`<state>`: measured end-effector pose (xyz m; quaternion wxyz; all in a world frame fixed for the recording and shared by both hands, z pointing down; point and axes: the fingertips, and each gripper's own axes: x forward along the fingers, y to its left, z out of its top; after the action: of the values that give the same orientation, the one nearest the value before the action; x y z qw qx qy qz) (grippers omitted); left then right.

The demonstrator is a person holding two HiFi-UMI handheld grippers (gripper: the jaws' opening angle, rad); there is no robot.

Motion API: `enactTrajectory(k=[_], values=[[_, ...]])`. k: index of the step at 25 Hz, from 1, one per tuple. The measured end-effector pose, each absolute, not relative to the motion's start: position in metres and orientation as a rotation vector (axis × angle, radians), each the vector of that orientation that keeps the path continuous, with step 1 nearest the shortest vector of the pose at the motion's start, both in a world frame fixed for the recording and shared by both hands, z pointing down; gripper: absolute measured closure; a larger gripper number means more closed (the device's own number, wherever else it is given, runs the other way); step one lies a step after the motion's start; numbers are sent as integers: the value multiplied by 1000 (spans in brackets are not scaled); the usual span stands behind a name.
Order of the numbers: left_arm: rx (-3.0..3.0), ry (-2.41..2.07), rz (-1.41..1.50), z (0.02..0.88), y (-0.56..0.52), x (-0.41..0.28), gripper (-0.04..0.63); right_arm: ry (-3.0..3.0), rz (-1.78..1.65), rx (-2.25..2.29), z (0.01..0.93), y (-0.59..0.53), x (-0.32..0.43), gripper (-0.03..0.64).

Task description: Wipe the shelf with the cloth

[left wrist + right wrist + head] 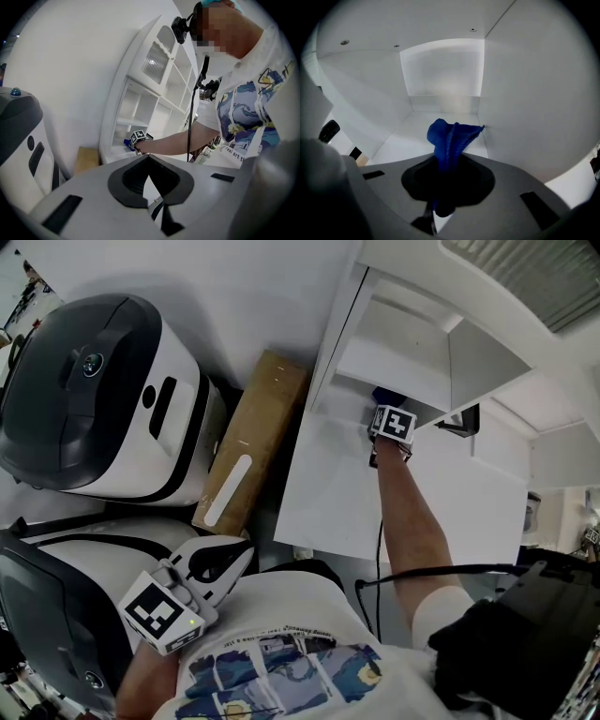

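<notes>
Left gripper [149, 158] is idling clenched, empty. Right gripper [443, 161] is pinching bunched cloth [449, 138] by shelf's [401, 140] right wall; risking barely touching, slipping.

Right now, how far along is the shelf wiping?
Done: the blue cloth is clamped in the right tongs, inside a shelf compartment. In hand: the cloth is held up near the side wall. Left: the wiping itself; no wiped patch shows. The left tongs are shut, empty.
</notes>
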<state>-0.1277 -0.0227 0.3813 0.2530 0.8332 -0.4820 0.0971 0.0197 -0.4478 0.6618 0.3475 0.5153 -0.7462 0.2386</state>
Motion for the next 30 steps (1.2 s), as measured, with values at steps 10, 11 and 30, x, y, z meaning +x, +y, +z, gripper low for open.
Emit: enactTrajectory(k=[10,11,30], values=[[2243,-1335,251,382,-12,-143,592,-2016,612,1208,665,-428,-45,548],[2239,-1339,248,383,-11,-144,592,-2025,614,1192,665,-426,-52,548],[2218,-1344,232,386,-12,-156,592,-2197,764,1017,656,-411,-115,548]])
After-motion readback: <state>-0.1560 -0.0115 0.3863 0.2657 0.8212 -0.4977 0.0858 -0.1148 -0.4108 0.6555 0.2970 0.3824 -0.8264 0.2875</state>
